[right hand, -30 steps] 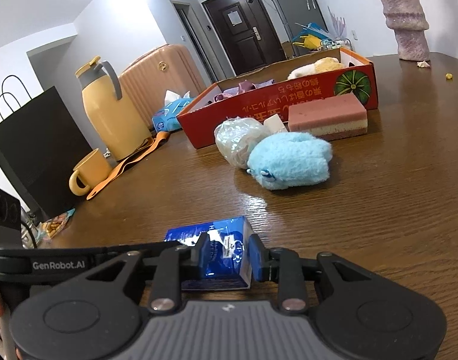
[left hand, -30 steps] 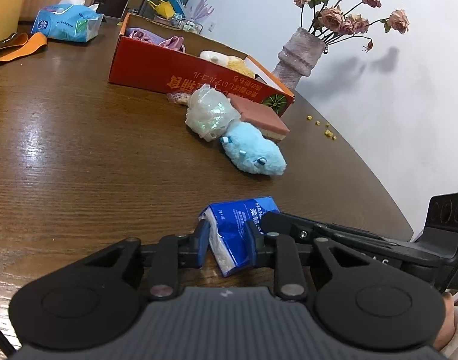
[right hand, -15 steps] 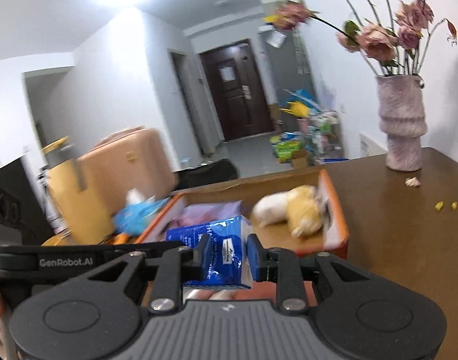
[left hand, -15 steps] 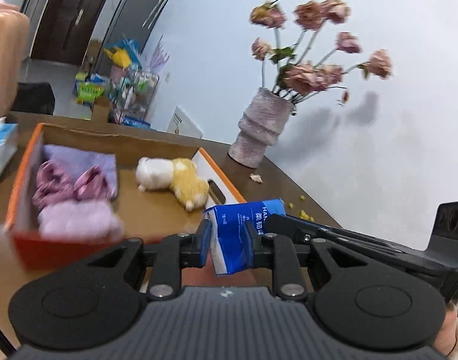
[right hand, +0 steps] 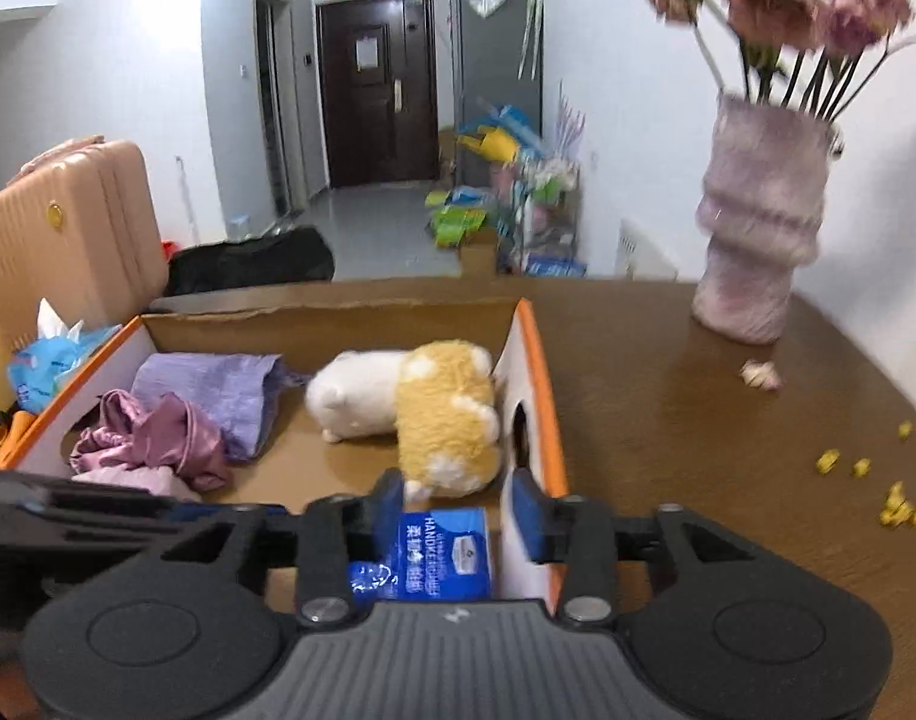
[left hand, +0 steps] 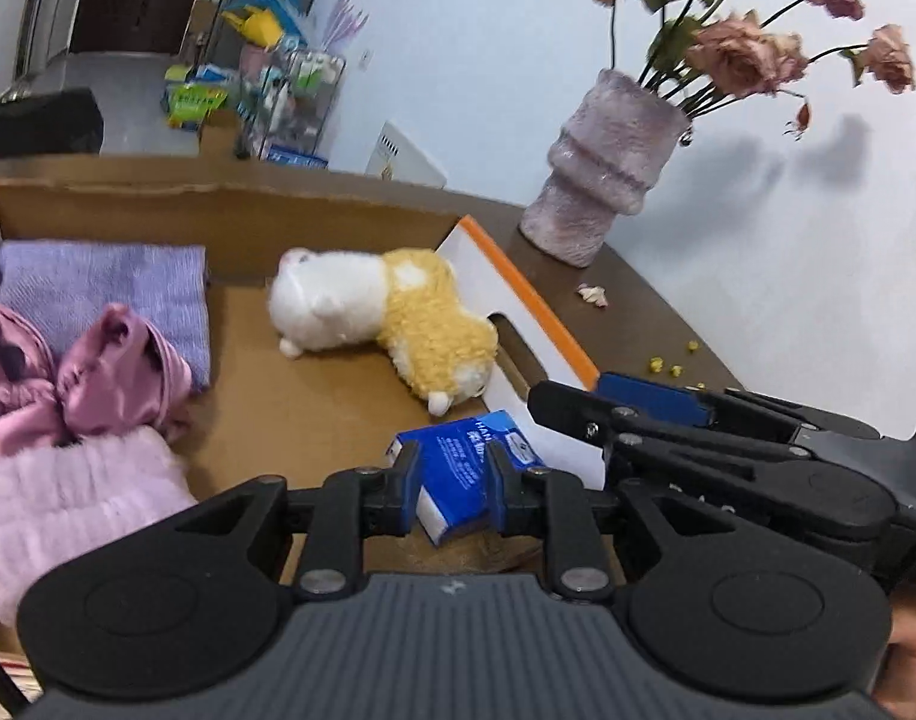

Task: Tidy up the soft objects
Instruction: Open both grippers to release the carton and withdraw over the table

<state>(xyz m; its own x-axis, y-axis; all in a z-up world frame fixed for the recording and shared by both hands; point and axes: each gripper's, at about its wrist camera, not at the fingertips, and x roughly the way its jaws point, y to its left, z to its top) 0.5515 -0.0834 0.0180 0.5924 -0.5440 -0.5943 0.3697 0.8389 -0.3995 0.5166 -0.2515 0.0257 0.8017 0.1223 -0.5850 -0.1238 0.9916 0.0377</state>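
My left gripper (left hand: 452, 489) is shut on a blue tissue pack (left hand: 466, 474) and holds it just inside the near right corner of the orange cardboard box (left hand: 517, 282). My right gripper (right hand: 458, 507) has its jaws spread wide, straddling the box's right wall (right hand: 532, 384), with the tissue pack (right hand: 434, 552) loose between them. A white and yellow plush toy (left hand: 386, 318) lies in the box, also in the right wrist view (right hand: 416, 402). A purple cloth (left hand: 107, 285), a pink satin cloth (left hand: 92, 378) and a pale pink fluffy item (left hand: 68, 498) fill the box's left side.
A fuzzy pink vase (left hand: 607, 192) with dried roses stands on the brown table (right hand: 697, 432) right of the box. Yellow crumbs (right hand: 859, 480) are scattered on the table. A tissue box (right hand: 50, 360) and a suitcase (right hand: 68, 228) are to the left.
Both grippers carried the tissue pack from the table up and over into the box. The right gripper's jaws have opened off the pack; the left still clamps it.
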